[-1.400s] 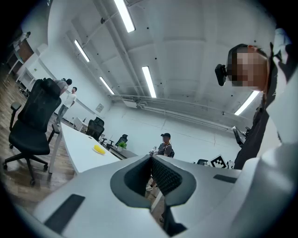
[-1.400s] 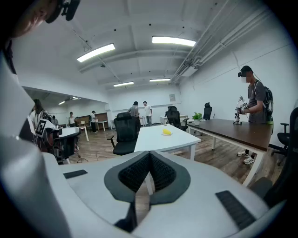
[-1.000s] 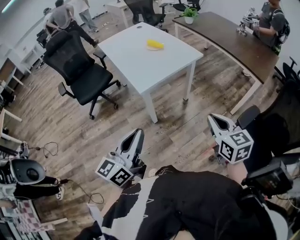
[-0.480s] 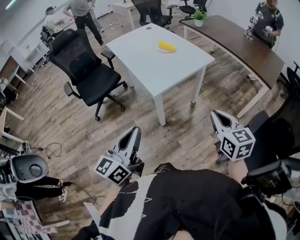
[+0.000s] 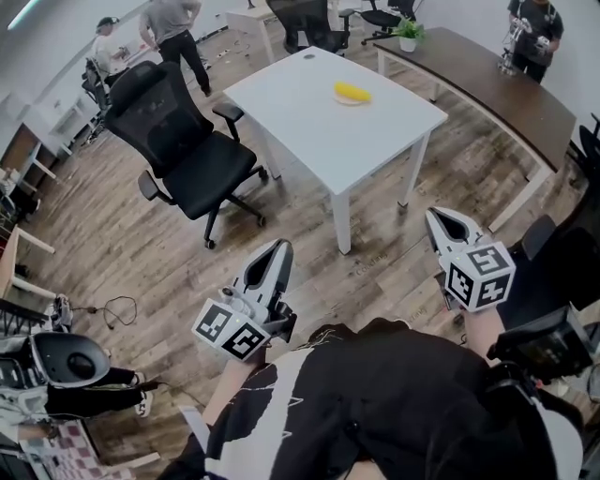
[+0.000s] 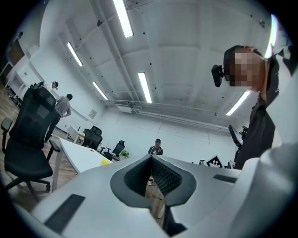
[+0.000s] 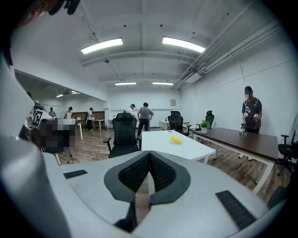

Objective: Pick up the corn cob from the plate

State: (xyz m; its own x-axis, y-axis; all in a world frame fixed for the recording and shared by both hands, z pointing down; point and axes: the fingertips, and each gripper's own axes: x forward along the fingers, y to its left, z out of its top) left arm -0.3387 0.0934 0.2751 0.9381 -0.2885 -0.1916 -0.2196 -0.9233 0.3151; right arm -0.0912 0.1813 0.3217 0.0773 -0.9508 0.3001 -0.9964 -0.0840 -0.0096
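A yellow corn cob (image 5: 352, 91) lies on a small pale plate (image 5: 341, 98) toward the far side of a white table (image 5: 319, 112). It also shows as a small yellow spot in the left gripper view, corn cob (image 6: 106, 162), and on the table top in the right gripper view, corn cob (image 7: 175, 139). My left gripper (image 5: 277, 247) and right gripper (image 5: 438, 216) hang over the wood floor, well short of the table's near corner. Both are shut with nothing between the pads; left gripper (image 6: 151, 158), right gripper (image 7: 150, 155).
A black office chair (image 5: 187, 141) stands left of the table. A long brown desk (image 5: 487, 84) with a potted plant (image 5: 408, 33) runs along the right; a person (image 5: 532, 23) stands at its far end. More people and chairs are at the back. Cables and a round device (image 5: 56, 361) lie at lower left.
The table with the corn cob has slid nearer and to the right in the head view. Both grippers have travelled forward over the floor and stay shut.
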